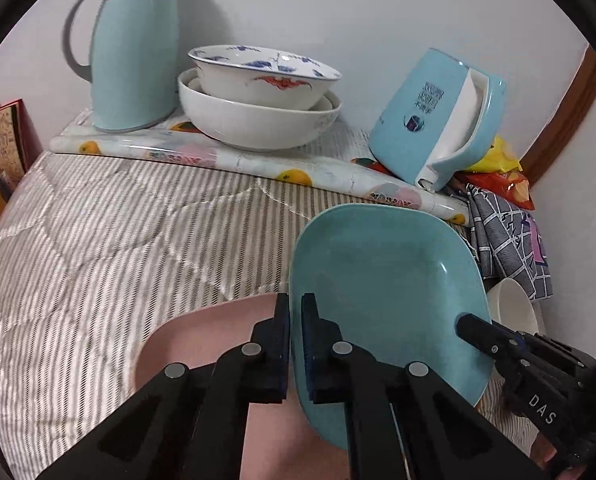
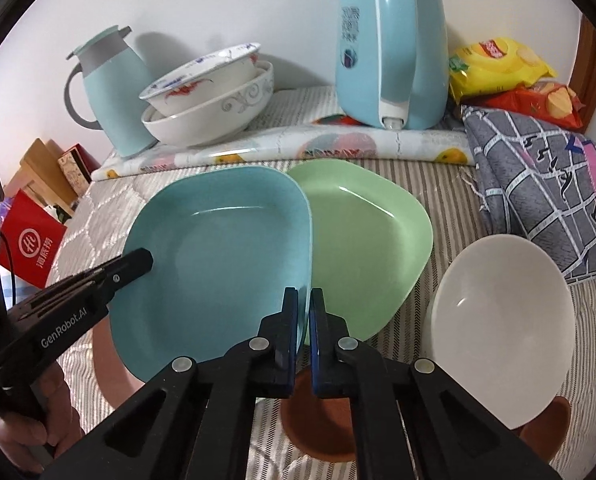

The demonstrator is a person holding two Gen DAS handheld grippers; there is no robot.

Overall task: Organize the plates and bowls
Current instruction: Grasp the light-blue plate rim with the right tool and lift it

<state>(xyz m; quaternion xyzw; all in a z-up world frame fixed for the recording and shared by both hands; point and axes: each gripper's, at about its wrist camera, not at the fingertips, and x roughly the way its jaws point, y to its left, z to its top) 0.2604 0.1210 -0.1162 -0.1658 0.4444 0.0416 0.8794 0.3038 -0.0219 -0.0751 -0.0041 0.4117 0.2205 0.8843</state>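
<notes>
Gripping the near rim of the teal plate (image 1: 386,292) from two sides, both tools have their jaws closed down to a thin slot with the plate's edge in it. The left gripper (image 1: 295,344) holds the rim at the plate's left edge, and the right gripper (image 2: 304,336) clamps the opposite edge, seen as a dark finger tip at the plate's lower right in the left wrist view. The plate sits tilted, raised above the pink plate (image 1: 202,344), which lies flat on the striped quilt (image 1: 98,232) below and to the left of it. In the right wrist view the teal plate overlaps the left edge of a green plate (image 2: 370,248), which rests on the quilt just behind it. A white bowl (image 2: 502,304) is tipped on its side to the right of the green plate, and two brown dishes (image 2: 318,424) lie partly hidden under the gripper and the bowl.

Farther back, a folded fruit-print cloth (image 1: 258,164) runs across the quilt. On it stand a pale blue thermos jug (image 1: 134,56), two stacked white bowls (image 1: 258,104) with the painted one nested on top, and a blue kettle (image 2: 390,52). A grey checked cloth (image 2: 546,184) and yellow and red snack bags (image 2: 502,64) lie at the far right against the wall.
</notes>
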